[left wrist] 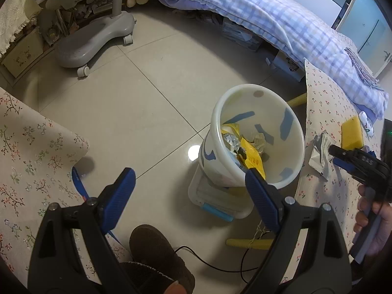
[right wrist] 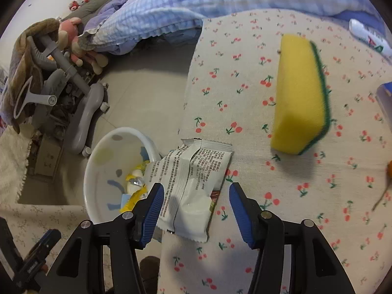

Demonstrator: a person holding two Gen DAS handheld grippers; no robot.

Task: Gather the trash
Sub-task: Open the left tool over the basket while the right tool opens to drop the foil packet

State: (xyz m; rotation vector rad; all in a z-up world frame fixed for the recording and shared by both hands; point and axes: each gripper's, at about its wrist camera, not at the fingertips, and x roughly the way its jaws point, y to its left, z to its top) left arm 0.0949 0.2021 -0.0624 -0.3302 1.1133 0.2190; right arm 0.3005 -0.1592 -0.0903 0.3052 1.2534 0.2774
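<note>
A white trash bucket (left wrist: 291, 144) stands on the floor with yellow and silver wrappers inside; it also shows in the right wrist view (right wrist: 98, 171). A torn white snack wrapper (right wrist: 196, 183) lies at the edge of the cherry-print table (right wrist: 257, 220), also seen in the left wrist view (left wrist: 319, 156). My right gripper (right wrist: 196, 191) is open, its blue fingers either side of the wrapper's near end. My left gripper (left wrist: 189, 180) is open and empty above the floor, left of the bucket.
A yellow sponge with a green back (right wrist: 301, 93) lies on the table beyond the wrapper. A white tube (right wrist: 367, 35) lies at the far right. A grey wheeled chair base (left wrist: 93, 41) and a bed with a checked quilt (left wrist: 269, 17) border the floor. A floral-cloth surface (left wrist: 29, 159) is at left.
</note>
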